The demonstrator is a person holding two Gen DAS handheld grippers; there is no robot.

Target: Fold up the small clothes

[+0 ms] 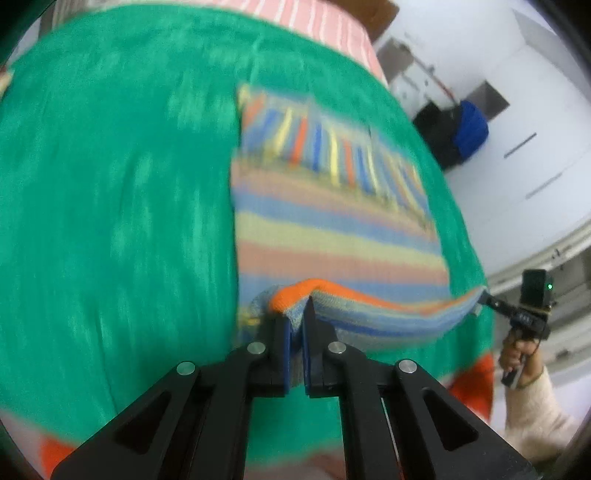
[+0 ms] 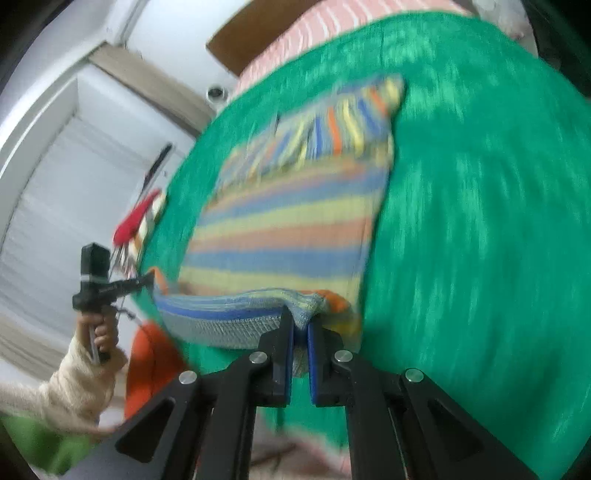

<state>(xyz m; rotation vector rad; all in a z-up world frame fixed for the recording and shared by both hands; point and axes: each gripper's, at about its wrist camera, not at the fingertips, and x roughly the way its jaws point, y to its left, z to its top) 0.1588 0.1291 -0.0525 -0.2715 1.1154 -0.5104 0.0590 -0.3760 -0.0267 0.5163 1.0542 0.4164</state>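
A small striped knit garment (image 1: 332, 229) in blue, yellow, pink and orange lies on a green cover (image 1: 110, 184). Its near hem is lifted off the cover. My left gripper (image 1: 295, 314) is shut on the left corner of that hem. My right gripper (image 2: 301, 321) is shut on the right corner; it also shows at the right of the left wrist view (image 1: 487, 297). In the right wrist view the garment (image 2: 288, 221) lies ahead with a folded sleeve part at its far end, and the left gripper (image 2: 147, 282) pinches the other corner.
The green cover (image 2: 480, 221) lies over a pink striped bed (image 1: 325, 22). A red and striped cloth (image 2: 136, 221) lies at the cover's left edge. An orange patch (image 1: 476, 384) shows at the near edge. White walls and a blue bag (image 1: 471, 125) stand beyond.
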